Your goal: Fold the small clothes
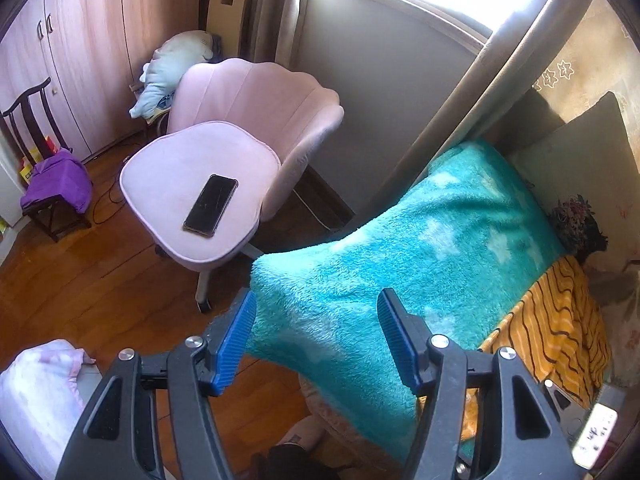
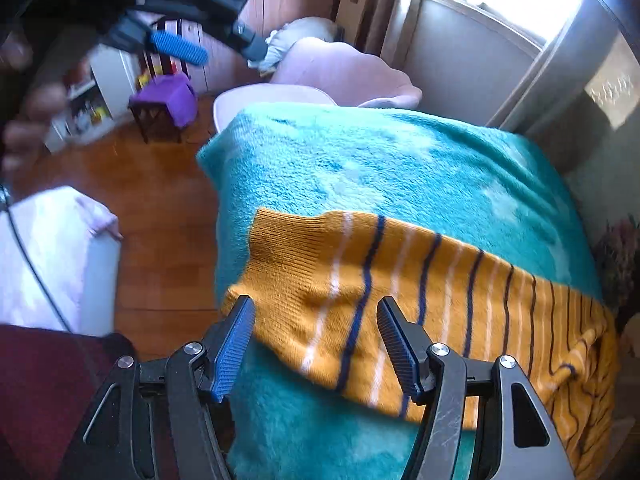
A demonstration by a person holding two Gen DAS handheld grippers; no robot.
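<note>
A small orange knit garment (image 2: 400,292) with navy and white stripes lies on a fluffy teal blanket (image 2: 380,168). My right gripper (image 2: 316,340) is open just above its near edge, the jaws either side of the ribbed hem, holding nothing. My left gripper (image 1: 316,336) is open and empty over the blanket's (image 1: 420,248) left corner; the garment (image 1: 552,320) lies to its right there. The left gripper also shows blurred at the top left of the right wrist view (image 2: 180,46).
A pink shell chair (image 1: 208,176) with a phone (image 1: 211,210) on its seat stands left of the blanket. A dark wooden chair with purple cloth (image 1: 56,188), wardrobe doors, wood floor (image 1: 80,280) and a white-pink bundle (image 1: 36,396) lie to the left.
</note>
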